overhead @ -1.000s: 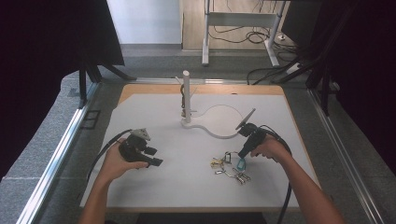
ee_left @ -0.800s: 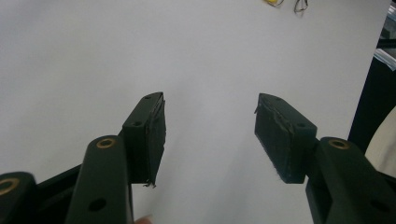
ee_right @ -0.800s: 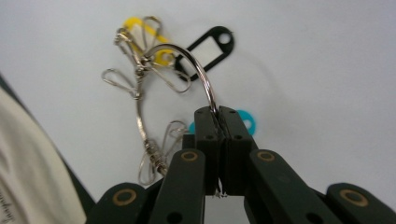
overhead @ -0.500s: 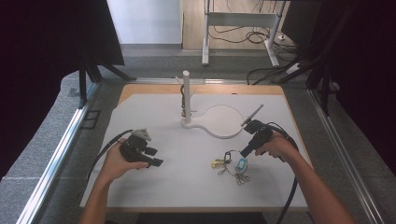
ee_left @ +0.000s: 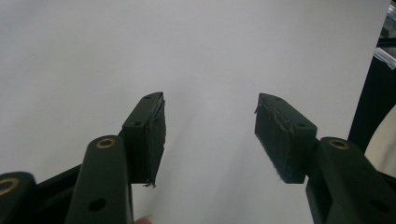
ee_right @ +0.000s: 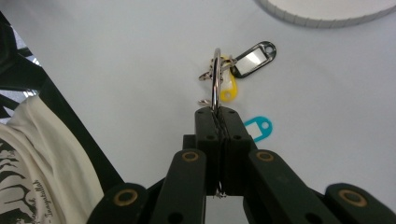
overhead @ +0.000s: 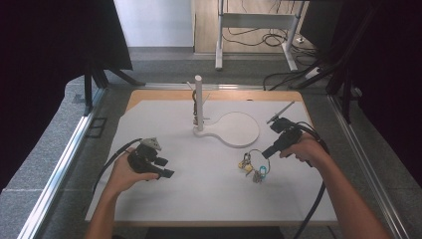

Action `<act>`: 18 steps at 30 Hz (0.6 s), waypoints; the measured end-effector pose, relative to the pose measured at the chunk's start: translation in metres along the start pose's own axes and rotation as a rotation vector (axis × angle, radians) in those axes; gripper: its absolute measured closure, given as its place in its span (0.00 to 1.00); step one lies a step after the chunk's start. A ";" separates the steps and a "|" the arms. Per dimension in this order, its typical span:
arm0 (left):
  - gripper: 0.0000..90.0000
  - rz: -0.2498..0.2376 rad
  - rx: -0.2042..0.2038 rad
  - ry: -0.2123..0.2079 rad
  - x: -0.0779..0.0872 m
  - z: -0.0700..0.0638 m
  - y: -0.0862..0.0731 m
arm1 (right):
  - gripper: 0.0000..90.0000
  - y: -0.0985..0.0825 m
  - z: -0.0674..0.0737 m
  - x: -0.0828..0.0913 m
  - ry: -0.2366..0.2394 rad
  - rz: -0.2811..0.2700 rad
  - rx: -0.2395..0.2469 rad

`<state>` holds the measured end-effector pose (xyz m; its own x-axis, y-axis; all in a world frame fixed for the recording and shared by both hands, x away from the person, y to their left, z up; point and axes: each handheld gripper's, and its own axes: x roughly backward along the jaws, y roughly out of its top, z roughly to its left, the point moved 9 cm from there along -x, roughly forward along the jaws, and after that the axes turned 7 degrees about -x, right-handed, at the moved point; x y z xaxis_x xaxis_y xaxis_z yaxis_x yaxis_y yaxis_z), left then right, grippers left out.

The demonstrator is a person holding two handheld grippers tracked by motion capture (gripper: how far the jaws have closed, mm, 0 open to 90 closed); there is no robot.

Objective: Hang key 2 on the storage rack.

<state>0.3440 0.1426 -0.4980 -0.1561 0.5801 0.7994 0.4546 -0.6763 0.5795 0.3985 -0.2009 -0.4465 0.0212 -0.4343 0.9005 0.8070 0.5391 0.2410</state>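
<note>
While left gripper (ee_left: 210,135) gapes empty, right gripper (ee_right: 217,119) pinches key ring (ee_right: 216,77).

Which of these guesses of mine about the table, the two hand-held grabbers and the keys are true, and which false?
1. The right gripper is clamped on the metal key ring. True.
2. The left gripper holds a key tag. False: its jaws stand apart over bare white table, with nothing between them.
3. A yellow tag, a black-framed tag and a blue tag are by the ring. True.
4. The key ring hangs on the white stand. False: it is near the table, apart from the stand, in the right gripper.
</note>
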 end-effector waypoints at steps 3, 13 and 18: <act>0.49 0.006 -0.006 -0.001 0.000 0.000 0.000 | 0.98 0.004 0.002 0.008 -0.002 -0.010 0.005; 0.49 -0.002 -0.008 0.000 0.000 0.001 0.000 | 0.98 0.020 0.010 0.029 -0.016 -0.025 0.028; 0.49 -0.002 -0.007 -0.002 0.000 0.001 0.000 | 0.98 0.026 0.015 0.032 -0.029 -0.010 0.040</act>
<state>0.3447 0.1429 -0.4985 -0.1551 0.5822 0.7981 0.4478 -0.6787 0.5821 0.4114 -0.1893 -0.4062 -0.0040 -0.4189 0.9080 0.7825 0.5640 0.2636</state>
